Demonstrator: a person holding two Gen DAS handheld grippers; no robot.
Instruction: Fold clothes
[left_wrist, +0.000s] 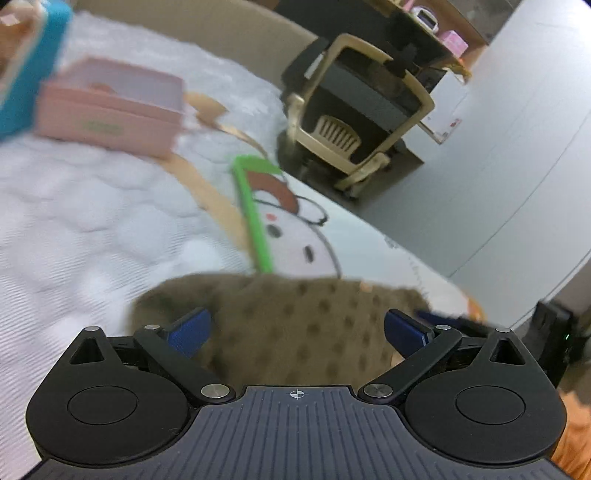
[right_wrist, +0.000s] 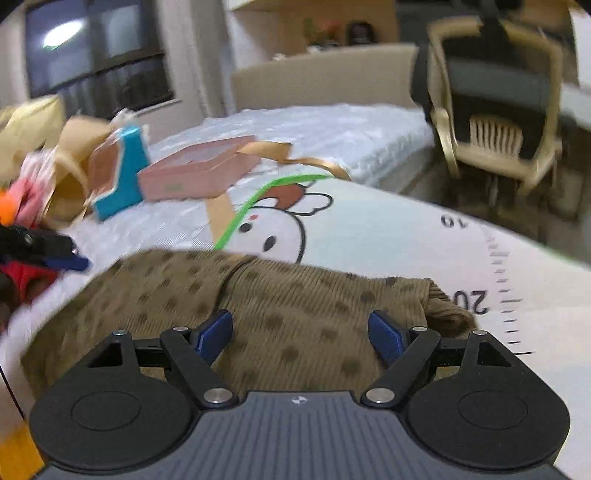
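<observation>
The brown spotted garment (left_wrist: 295, 317) lies low in the middle of both views, on a white mat (right_wrist: 369, 229) printed with a cartoon face and a ruler scale. The left gripper (left_wrist: 297, 330) hangs over it with its blue fingers (left_wrist: 188, 332) spread wide, nothing between them. The right gripper (right_wrist: 301, 334) is likewise wide open above the folded cloth (its edge bunches at the right). A pink box (right_wrist: 195, 173) and a blue box (right_wrist: 122, 177) sit at upper left, a chair (right_wrist: 495, 110) at upper right.

A pink box (right_wrist: 195, 175) lies on the bed (left_wrist: 74, 206) beside a blue box (right_wrist: 123, 173); a chair (left_wrist: 365, 107) stands beyond.
</observation>
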